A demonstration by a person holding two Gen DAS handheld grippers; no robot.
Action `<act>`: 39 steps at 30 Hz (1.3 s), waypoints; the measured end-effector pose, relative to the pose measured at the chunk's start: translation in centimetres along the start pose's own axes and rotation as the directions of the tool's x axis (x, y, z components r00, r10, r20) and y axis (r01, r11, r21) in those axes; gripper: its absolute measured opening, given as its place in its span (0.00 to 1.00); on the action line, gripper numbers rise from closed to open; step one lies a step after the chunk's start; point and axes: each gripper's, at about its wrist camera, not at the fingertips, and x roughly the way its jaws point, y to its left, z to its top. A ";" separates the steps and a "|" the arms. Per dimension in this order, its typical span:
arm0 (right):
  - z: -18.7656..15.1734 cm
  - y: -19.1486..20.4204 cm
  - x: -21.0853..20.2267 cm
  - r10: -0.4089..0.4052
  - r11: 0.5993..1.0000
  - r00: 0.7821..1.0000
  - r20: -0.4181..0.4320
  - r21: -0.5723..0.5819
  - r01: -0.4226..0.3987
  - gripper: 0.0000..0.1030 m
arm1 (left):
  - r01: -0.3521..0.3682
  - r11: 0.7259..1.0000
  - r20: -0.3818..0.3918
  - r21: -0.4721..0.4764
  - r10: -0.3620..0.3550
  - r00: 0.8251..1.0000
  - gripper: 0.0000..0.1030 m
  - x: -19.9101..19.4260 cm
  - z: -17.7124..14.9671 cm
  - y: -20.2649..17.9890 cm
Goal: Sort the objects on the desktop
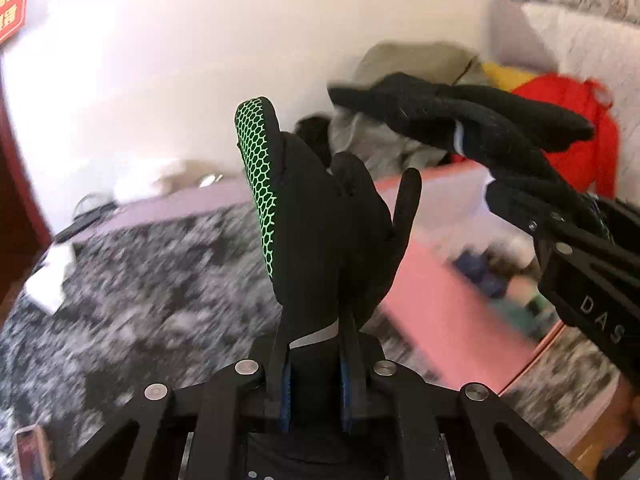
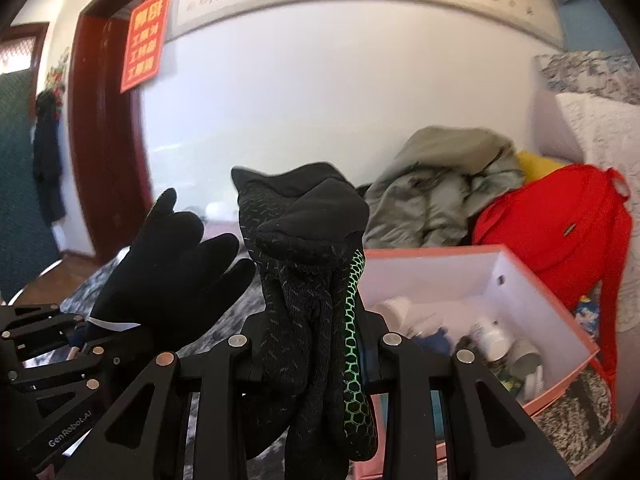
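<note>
The left hand-held gripper [image 1: 316,364] tilts upward over a grey patterned bed [image 1: 140,280], its jaws clamped on the cuff of a black glove [image 1: 332,224] with a green honeycomb edge; the glove's fingers stand up in front of the lens. The right hand-held gripper [image 2: 316,360] is raised just beside it, angled slightly down, jaws pinched on a second black glove [image 2: 304,240] that flops over its fingers. Both gloves hang in the air, close together. To the right on the bed sits an open pink box [image 2: 520,276] with small bottles inside, backed by a red bag [image 2: 560,220] and a grey jacket [image 2: 440,176].
</note>
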 end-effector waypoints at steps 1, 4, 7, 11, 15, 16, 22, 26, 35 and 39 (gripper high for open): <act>0.3 -0.7 -0.7 -0.033 0.999 0.999 0.041 0.009 0.033 0.30 | 0.023 1.000 0.027 -0.014 -0.022 0.999 0.12 -0.3 1.0 -0.4; 1.7 -3.3 -3.6 -0.175 0.984 0.968 0.182 0.056 0.167 0.30 | 0.085 0.996 0.157 -0.038 -0.078 0.985 0.12 -2.2 4.4 -1.9; 2.7 -5.8 -5.8 -0.295 0.955 0.916 0.271 0.110 0.275 0.30 | 0.132 0.991 0.271 -0.017 -0.123 0.955 0.12 -3.6 7.2 -3.7; 3.4 -8.5 -7.1 -0.415 0.910 0.855 0.312 0.159 0.383 0.30 | 0.242 0.970 0.295 0.008 -0.234 0.927 0.13 -1.4 9.6 -6.8; 2.8 -10.8 -4.3 -0.423 0.905 0.882 0.207 0.150 0.399 0.34 | 0.325 0.942 -0.026 0.083 -0.324 0.946 0.52 7.6 8.4 -11.0; 2.5 -11.5 -2.4 -0.426 0.902 0.897 0.119 0.125 0.413 0.35 | 0.338 0.936 -0.142 0.095 -0.323 0.936 0.55 10.4 7.7 -12.1; -4.4 -17.8 6.9 -0.307 0.890 0.833 -0.461 0.170 0.422 0.74 | 0.247 0.943 -0.318 -0.225 -0.311 0.896 0.65 15.9 4.7 -6.3; -2.4 -18.3 3.8 -0.395 0.849 0.860 -0.324 0.228 0.476 0.90 | 0.174 0.968 -0.183 -0.183 -0.207 0.961 0.76 11.7 5.8 -3.9; 1.3 -11.8 1.3 -0.378 0.891 0.920 -0.099 0.232 0.391 0.96 | -0.052 0.986 -0.032 -0.159 0.047 0.998 0.78 6.3 3.1 2.8; 2.4 -6.4 0.6 -0.319 0.929 0.948 -0.015 0.192 0.316 0.98 | -0.119 0.979 0.014 -0.166 0.123 0.992 0.85 3.3 1.4 6.4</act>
